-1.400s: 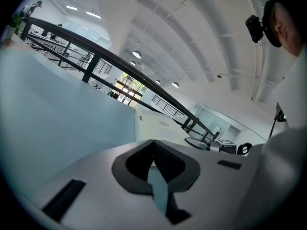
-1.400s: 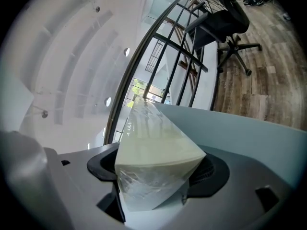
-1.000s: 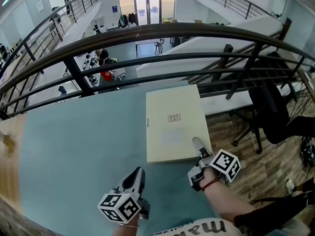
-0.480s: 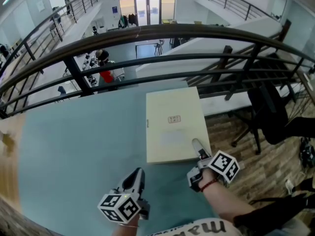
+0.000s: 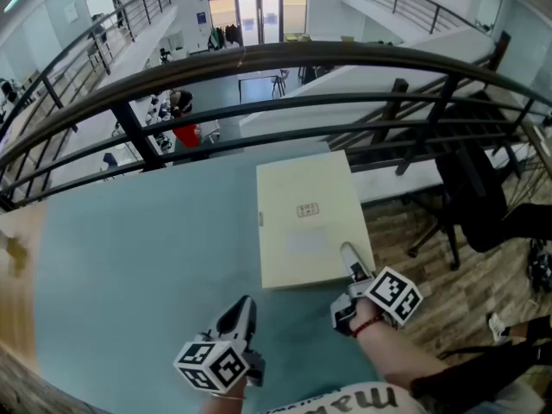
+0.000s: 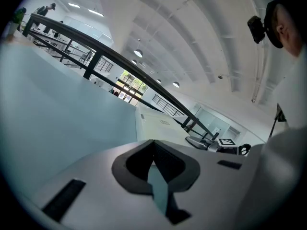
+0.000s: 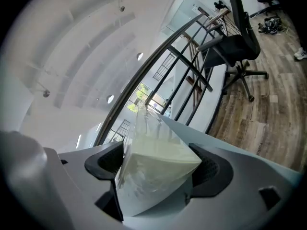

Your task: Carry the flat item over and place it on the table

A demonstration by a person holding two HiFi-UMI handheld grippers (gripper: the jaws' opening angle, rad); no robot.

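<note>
The flat item is a cream box (image 5: 304,218) in clear wrap, lying flat on the teal table (image 5: 129,257) near its right edge. My right gripper (image 5: 349,263) is at the box's near right corner. In the right gripper view that corner (image 7: 144,133) fills the space between the jaws, which stand wide and loose around it; the right gripper (image 7: 157,165) is open. My left gripper (image 5: 240,310) hovers over bare table to the left of the box, shut and empty. The left gripper view shows its own jaws (image 6: 153,147) closed, with the box (image 6: 158,126) ahead.
A dark metal railing (image 5: 285,59) curves along the table's far edge, with an open atrium below. A black office chair (image 5: 470,197) stands on the wooden floor right of the table. A wooden surface (image 5: 13,257) borders the table's left side.
The box's near corner and my right gripper have shifted slightly right and nearer to me. The left gripper has hardly moved.
</note>
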